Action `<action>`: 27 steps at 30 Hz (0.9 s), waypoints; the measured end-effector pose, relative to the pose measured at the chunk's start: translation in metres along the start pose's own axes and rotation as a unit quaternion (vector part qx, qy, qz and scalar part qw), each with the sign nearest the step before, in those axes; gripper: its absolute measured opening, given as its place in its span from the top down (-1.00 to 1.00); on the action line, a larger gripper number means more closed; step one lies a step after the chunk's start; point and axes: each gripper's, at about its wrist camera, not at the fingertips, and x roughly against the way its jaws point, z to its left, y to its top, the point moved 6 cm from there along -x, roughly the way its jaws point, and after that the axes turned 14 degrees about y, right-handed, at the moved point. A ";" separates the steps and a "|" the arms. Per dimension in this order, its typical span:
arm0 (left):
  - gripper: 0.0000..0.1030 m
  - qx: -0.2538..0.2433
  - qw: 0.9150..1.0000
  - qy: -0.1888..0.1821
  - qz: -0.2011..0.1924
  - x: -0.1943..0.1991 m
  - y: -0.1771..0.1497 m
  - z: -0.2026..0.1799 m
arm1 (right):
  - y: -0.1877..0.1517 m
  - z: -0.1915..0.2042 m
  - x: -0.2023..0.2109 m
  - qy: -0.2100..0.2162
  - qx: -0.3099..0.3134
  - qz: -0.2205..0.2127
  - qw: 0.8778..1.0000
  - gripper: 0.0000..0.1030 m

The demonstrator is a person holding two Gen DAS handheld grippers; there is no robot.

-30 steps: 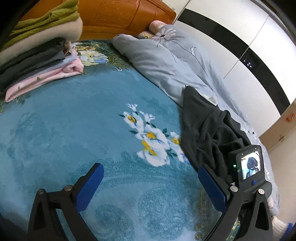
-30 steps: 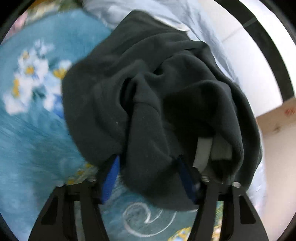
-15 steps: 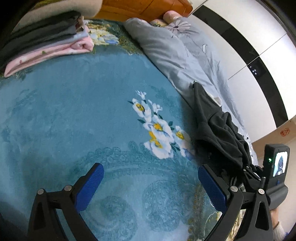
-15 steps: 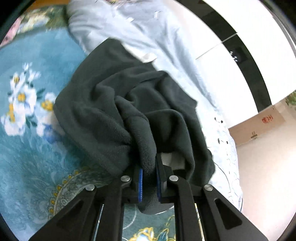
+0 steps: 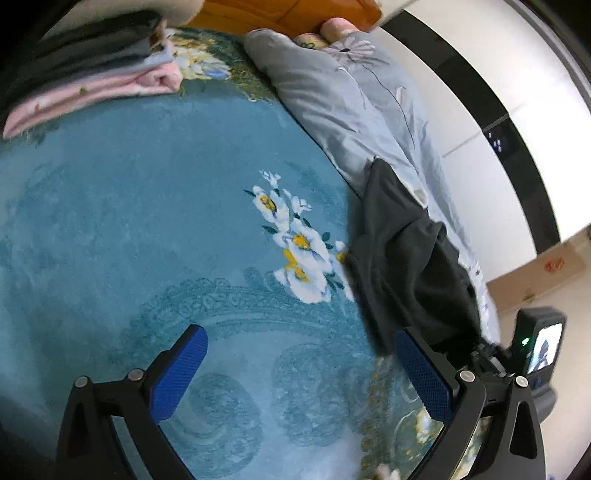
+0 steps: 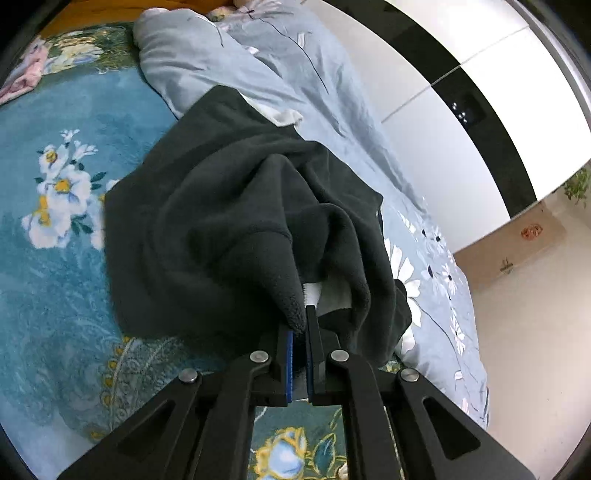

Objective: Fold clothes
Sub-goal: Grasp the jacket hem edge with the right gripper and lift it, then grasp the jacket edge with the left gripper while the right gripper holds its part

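A dark grey fleece garment [image 6: 229,236] lies crumpled on the blue floral blanket [image 6: 44,280], partly over the grey quilt. My right gripper [image 6: 300,332] is shut on a fold of the fleece at its near edge and holds it lifted. A white inner label shows just right of the jaws. In the left wrist view the same fleece [image 5: 406,258] lies at the right. My left gripper [image 5: 303,373] is open and empty above the blue blanket [image 5: 147,229], left of the fleece.
A stack of folded clothes [image 5: 92,77], pink at the bottom, sits at the far left. A grey quilt [image 5: 351,96] runs along the bed's right side. The wooden headboard [image 5: 280,14] is at the back. The right gripper's camera unit [image 5: 539,350] is at lower right.
My right gripper closed on the fleece fold and pulled it up and back. The left gripper drifted forward over the blanket, staying open.
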 end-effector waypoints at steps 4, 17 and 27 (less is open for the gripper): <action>-1.00 0.005 1.000 -0.006 0.026 -0.021 -0.001 -0.001 | 0.002 0.024 -0.018 0.009 0.044 0.032 0.998 0.90; -1.00 0.026 0.992 -0.108 0.058 -0.027 0.018 -0.002 | 0.003 0.079 -0.077 -0.057 0.123 0.156 0.979 0.75; -1.00 0.086 0.984 -0.122 0.096 -0.013 0.014 0.022 | 0.072 0.021 0.034 -0.113 0.024 0.021 0.993 0.82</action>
